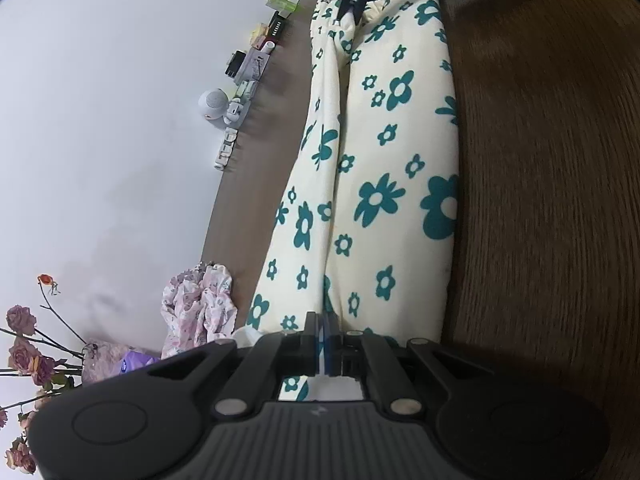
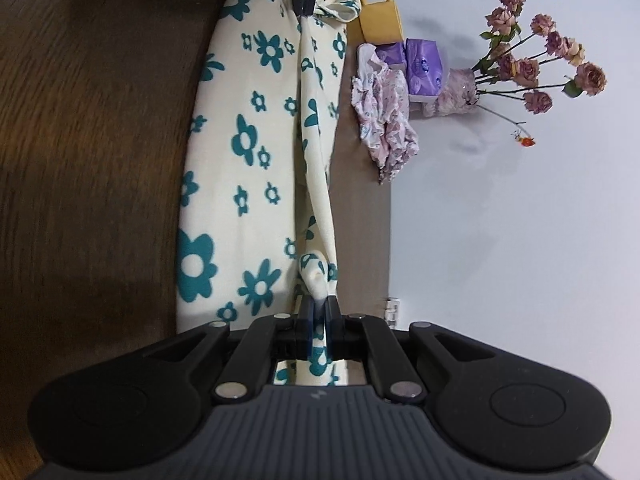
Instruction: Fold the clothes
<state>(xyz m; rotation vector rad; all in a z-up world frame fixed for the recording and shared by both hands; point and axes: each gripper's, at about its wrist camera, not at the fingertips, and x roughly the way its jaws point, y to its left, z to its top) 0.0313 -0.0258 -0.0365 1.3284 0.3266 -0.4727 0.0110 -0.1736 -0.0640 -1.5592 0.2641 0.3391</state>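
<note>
A cream garment (image 1: pixel 384 168) printed with teal flowers hangs stretched between my two grippers, over a brown wooden table (image 1: pixel 540 200). In the left wrist view my left gripper (image 1: pixel 323 316) is shut on one end of the cloth, and the right gripper (image 1: pixel 352 16) pinches the far end. From the right wrist view the same garment (image 2: pixel 248 152) runs away from my right gripper (image 2: pixel 319 300), which is shut on a bunched fold. The left gripper (image 2: pixel 307 10) grips the cloth at the far end. One long fold runs along the garment between both grips.
A crumpled pink floral garment (image 2: pixel 386 120) lies by the wall beside purple tissue packs (image 2: pixel 420 64), a yellow bag (image 2: pixel 378 12) and a vase of dried roses (image 2: pixel 452 92). Small boxes and bottles (image 1: pixel 240 92) line the table's back edge against the white wall.
</note>
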